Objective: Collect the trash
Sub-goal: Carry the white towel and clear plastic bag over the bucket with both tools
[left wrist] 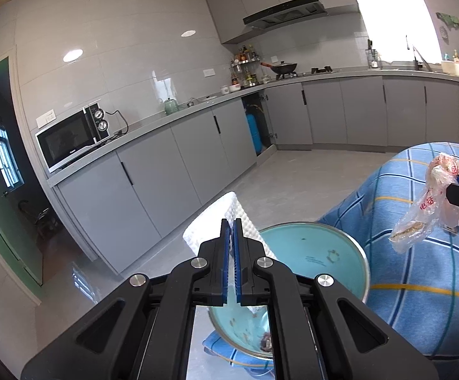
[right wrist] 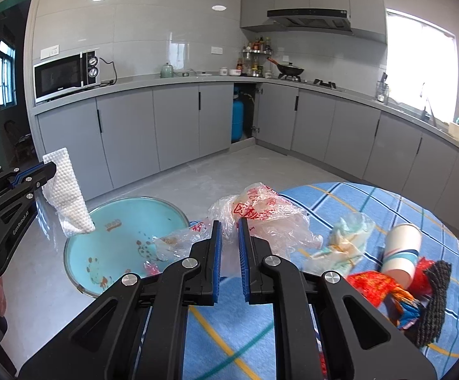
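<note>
1. Left gripper (left wrist: 232, 221) points slightly downward, its blue pads clamped on a white paper towel (left wrist: 226, 218) that hangs above the basin's left rim.
2. Right gripper (right wrist: 229, 221) tilts downward too, jaws pinching a crumpled clear plastic bag (right wrist: 261, 215) with red print, held over the table's left edge.
3. Just below and left sits a turquoise basin (right wrist: 128, 234) beside the table, scraps in its bottom.
4. On the blue checked tablecloth (right wrist: 340, 199) to the right lie a crumpled wrapper (right wrist: 346, 240), a tipped paper cup (right wrist: 400, 253) and a red packet (right wrist: 375, 285).
5. Far behind runs grey kitchen cabinetry (right wrist: 175, 120).
</note>
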{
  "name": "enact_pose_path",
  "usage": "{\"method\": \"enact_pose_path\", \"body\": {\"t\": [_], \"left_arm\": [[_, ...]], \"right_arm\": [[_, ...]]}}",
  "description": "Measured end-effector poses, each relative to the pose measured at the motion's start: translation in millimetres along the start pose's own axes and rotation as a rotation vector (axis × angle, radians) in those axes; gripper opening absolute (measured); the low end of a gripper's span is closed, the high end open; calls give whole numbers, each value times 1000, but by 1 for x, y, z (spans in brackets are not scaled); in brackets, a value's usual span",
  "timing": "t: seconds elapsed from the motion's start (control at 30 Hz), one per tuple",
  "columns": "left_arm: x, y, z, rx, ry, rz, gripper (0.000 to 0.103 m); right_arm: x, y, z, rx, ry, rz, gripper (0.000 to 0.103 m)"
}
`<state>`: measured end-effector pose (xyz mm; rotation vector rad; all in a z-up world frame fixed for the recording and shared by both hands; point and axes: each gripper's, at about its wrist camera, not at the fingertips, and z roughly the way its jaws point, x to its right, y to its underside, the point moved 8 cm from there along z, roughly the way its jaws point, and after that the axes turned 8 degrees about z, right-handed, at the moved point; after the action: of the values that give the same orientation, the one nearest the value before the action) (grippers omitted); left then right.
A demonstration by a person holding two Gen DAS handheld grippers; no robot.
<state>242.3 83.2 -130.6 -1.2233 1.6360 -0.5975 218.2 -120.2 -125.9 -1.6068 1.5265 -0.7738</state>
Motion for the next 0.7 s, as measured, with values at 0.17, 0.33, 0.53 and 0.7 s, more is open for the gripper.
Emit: {"method": "enact_pose_path", "body": {"t": [0.17, 0.33, 0.53, 0.7], "left_arm": [[-12, 7, 11, -26, -22, -7, 3], [-19, 12, 21, -49, -25, -18, 3], [-21, 16, 27, -64, -19, -24, 3], [-24, 19, 31, -74, -16, -30, 3]], "right_arm": [[-16, 1, 12, -13, -35, -12, 11], [-29, -1, 22, -26, -61, -24, 11], [-45, -2, 31, -37, -85, -38, 11], [-54, -1, 37, -42, -102, -48, 11]]}}
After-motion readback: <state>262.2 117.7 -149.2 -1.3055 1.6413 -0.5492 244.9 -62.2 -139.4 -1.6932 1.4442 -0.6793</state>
